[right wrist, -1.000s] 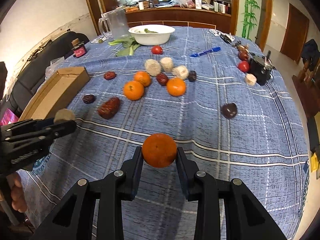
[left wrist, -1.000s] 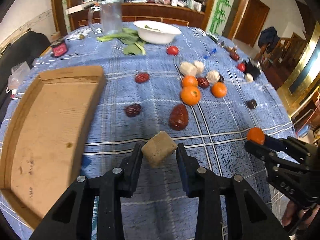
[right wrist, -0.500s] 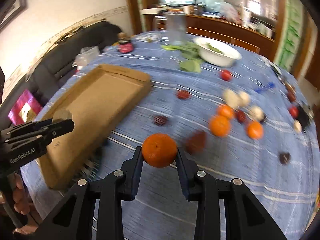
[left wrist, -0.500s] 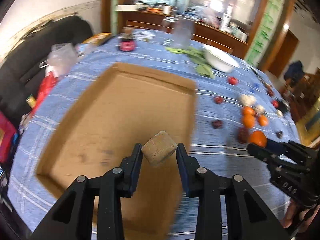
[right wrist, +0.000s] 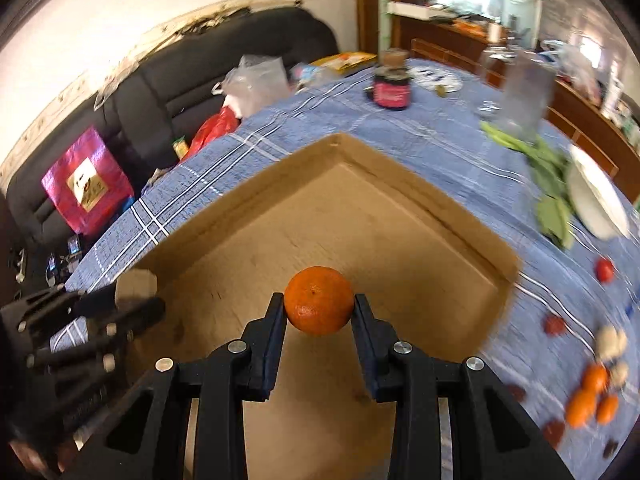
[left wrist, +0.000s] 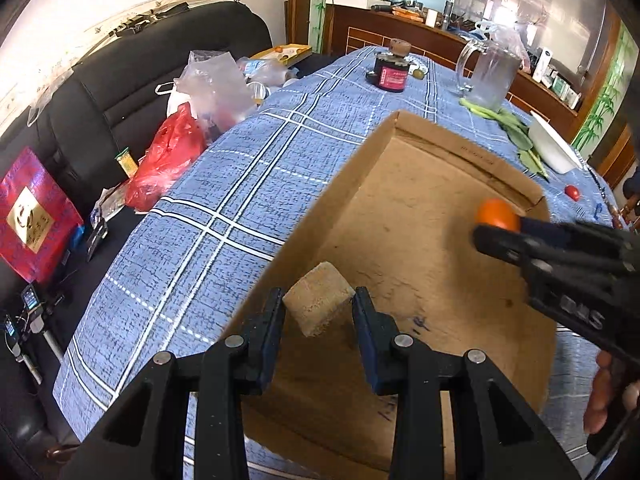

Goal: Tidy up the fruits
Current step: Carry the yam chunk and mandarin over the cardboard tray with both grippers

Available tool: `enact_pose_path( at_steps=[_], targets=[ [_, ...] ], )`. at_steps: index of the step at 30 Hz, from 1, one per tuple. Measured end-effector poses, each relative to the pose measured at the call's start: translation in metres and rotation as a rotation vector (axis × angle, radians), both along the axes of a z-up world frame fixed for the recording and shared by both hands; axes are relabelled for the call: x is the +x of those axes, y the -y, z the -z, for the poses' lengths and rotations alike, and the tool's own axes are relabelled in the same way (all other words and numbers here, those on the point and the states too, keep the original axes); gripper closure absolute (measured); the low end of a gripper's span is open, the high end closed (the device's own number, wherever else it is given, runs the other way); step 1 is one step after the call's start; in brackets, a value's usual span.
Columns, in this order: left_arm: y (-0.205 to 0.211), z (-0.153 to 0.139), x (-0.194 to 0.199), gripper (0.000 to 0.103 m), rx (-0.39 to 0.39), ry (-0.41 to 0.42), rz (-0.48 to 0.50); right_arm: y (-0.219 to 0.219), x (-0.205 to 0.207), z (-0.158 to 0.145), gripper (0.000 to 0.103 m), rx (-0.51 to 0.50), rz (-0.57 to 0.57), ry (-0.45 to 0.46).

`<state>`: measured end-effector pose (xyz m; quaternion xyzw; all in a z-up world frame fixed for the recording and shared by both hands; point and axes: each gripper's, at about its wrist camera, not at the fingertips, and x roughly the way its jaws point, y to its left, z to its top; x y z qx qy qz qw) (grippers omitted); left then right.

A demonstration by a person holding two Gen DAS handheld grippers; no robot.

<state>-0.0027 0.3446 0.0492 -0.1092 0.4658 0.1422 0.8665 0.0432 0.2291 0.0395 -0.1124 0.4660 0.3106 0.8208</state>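
A round table under a blue checked cloth [left wrist: 248, 184] carries everything, and a black sofa [left wrist: 120, 80] stands just beside its far left edge, heaped with a red plastic bag [left wrist: 168, 156], a clear plastic bag [left wrist: 216, 84] and a red gift bag [left wrist: 32, 216]. On the cloth near the table's left edge lies a shallow cardboard tray [right wrist: 360, 216], its brown floor bare. Beyond the tray's far corner, toward the table's far edge, stand a clear glass pitcher [left wrist: 490, 72] and a small dark jar with a pink label [left wrist: 392, 72]; green leaves [left wrist: 516, 132] lie between the pitcher and a white bowl [left wrist: 554, 148] at the right. Toward the table's right edge loose fruit is scattered on the cloth: a cluster of small oranges [right wrist: 592, 396] near pale lumps and dark red dates, too blurred to tell further, and a small red tomato [right wrist: 605, 270] farther back. The right gripper [right wrist: 319, 312] is clenched on an orange [right wrist: 319, 300], holding it above the tray floor, near the middle. The left gripper [left wrist: 318, 308] is clenched on a tan, rough-surfaced block [left wrist: 318, 304], tilted on one corner, held over the tray's left rim. Part of a hand [left wrist: 600, 396] shows at the lower right in the left wrist view.
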Motion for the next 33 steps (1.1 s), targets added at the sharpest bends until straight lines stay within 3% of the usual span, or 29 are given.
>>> enact_pose_path(
  at_steps=[7,15,17,20,28,33],
  targets=[
    [0.001,0.01,0.006,0.069,0.009,-0.015,0.023,-0.033,0.018,0.024,0.067,-0.041,-0.024,-0.044],
    [0.004,0.02,0.009,0.069,0.02,-0.048,0.026,-0.039,0.02,0.027,0.065,-0.058,-0.033,-0.053],
    [0.005,0.021,0.008,0.069,0.028,-0.057,0.024,-0.037,0.019,0.027,0.054,-0.06,-0.029,-0.052],
    [0.007,0.019,0.006,0.063,0.034,-0.055,0.023,-0.031,0.016,0.025,0.046,-0.053,-0.017,-0.034],
    [0.014,0.007,-0.009,0.046,0.071,-0.041,-0.005,-0.006,-0.001,0.011,0.046,-0.043,0.009,-0.007],
    [0.02,-0.006,-0.023,0.044,0.103,-0.014,-0.037,0.025,-0.019,-0.004,0.046,-0.014,0.041,0.014]
  ],
)
